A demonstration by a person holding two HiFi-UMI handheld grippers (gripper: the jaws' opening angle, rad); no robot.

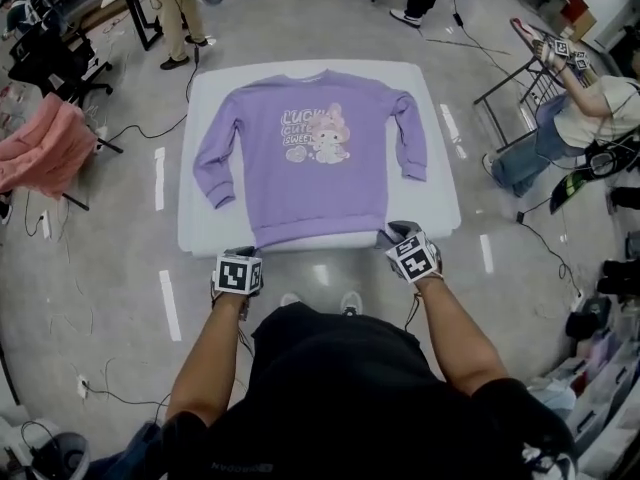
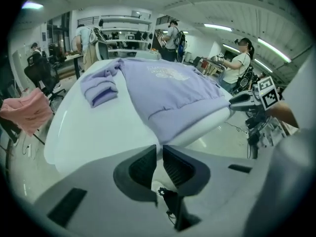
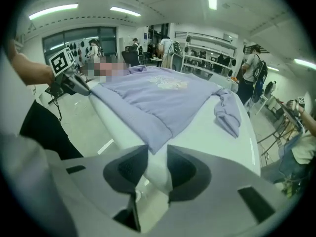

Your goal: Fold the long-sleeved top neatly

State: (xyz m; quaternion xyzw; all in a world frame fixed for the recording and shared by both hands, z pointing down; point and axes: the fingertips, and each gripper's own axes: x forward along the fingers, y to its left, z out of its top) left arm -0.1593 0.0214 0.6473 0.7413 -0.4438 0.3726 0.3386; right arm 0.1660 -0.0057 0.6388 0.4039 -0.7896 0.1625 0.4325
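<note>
A lilac long-sleeved top [image 1: 315, 158] with a cartoon print lies flat and face up on the white table [image 1: 440, 208], sleeves down along its sides, hem at the near edge. My left gripper [image 1: 245, 255] is just off the near edge by the left hem corner [image 2: 160, 125]. Its jaws [image 2: 159, 148] are shut, with only a slit between them and nothing in it. My right gripper [image 1: 396, 234] is at the right hem corner [image 3: 150, 139]. It [image 3: 157, 151] stands open; the corner hangs just beyond its tips and the pads do not press it.
A pink cloth [image 1: 40, 143] is draped over a chair at the left. A seated person [image 1: 590, 118] and a metal rack [image 1: 520, 78] are at the right, other people stand beyond the table, and cables run across the floor.
</note>
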